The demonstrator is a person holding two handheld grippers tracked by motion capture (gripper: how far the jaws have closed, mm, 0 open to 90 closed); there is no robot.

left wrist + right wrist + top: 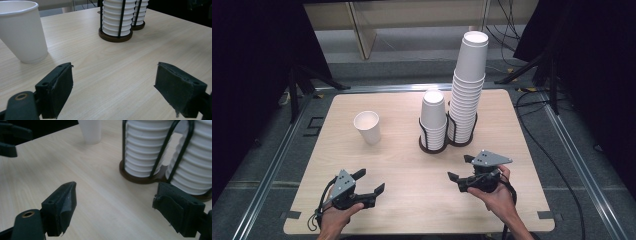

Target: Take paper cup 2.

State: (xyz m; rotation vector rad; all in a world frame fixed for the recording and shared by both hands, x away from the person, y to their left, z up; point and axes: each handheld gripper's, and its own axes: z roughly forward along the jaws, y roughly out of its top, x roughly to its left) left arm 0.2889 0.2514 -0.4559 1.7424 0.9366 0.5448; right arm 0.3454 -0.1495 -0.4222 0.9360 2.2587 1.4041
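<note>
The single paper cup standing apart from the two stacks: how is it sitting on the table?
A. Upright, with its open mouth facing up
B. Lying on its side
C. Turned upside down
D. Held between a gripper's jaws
A. The single paper cup stands on its base on the table with its open rim facing up, apart from both stacks and clear of both grippers.

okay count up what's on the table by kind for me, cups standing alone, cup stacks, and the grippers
Loose paper cup: 1
Cup stacks in black wire holders, a short stack and a tall stack: 2
Hand-held grippers, the left gripper and the right gripper, both open and empty: 2
Total: 5
</note>
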